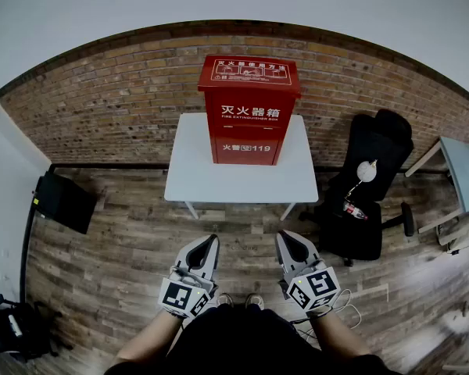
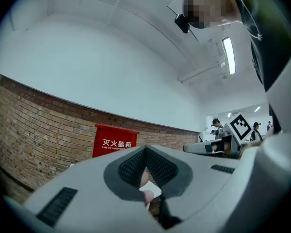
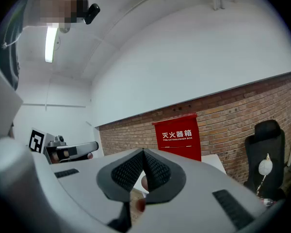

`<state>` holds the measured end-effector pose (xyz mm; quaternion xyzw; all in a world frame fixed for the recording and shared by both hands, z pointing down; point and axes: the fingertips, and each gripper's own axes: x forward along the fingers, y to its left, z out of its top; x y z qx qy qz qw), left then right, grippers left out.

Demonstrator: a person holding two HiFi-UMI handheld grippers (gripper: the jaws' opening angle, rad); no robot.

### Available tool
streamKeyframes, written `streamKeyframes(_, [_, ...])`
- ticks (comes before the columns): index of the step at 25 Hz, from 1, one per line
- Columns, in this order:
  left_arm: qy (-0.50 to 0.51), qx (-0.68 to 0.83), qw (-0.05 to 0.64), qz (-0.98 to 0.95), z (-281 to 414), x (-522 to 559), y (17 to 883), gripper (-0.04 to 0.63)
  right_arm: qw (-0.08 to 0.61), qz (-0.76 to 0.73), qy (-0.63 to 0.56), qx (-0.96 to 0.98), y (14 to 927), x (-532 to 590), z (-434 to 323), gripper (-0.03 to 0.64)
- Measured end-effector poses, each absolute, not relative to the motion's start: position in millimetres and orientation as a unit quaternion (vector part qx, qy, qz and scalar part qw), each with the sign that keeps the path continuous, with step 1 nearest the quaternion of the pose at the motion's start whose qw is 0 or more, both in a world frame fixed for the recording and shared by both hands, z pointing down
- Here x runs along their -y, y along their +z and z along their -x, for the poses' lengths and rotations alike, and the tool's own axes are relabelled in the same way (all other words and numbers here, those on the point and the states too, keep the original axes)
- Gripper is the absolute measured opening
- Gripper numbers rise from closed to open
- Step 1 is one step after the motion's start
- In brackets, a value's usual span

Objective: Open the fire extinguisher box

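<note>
A red fire extinguisher box (image 1: 250, 109) with white lettering stands upright on a white table (image 1: 195, 180), its lid down, against a brick wall. The box also shows in the left gripper view (image 2: 114, 141) and the right gripper view (image 3: 180, 137). Well short of the table, over the wooden floor, my left gripper (image 1: 212, 241) and right gripper (image 1: 284, 237) are held side by side, pointing towards the box. Both are shut with nothing between the jaws. From each gripper view the other gripper (image 2: 218, 146) (image 3: 70, 151) shows to the side.
A black office chair (image 1: 369, 186) with a small bottle on its seat stands right of the table. A black case (image 1: 63, 202) lies on the floor at left. A grey desk (image 1: 463, 170) is at the far right. Open wooden floor separates me from the table.
</note>
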<state>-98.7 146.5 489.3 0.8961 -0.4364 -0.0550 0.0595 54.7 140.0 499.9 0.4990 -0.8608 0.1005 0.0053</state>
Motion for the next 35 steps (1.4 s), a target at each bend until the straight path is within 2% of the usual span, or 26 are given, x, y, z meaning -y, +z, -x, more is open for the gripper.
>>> streamKeyframes(13, [-0.05,0.419,0.061,-0.905,90,-168,487,0.049,0.009,-0.516,0.064,0.854,490,-159,-58,0.018])
streamKeyframes(35, [-0.031,0.393,0.073,-0.916,146,-177,504,0.049,0.015,-0.559,0.087,0.825,500,-174,-13,0.018])
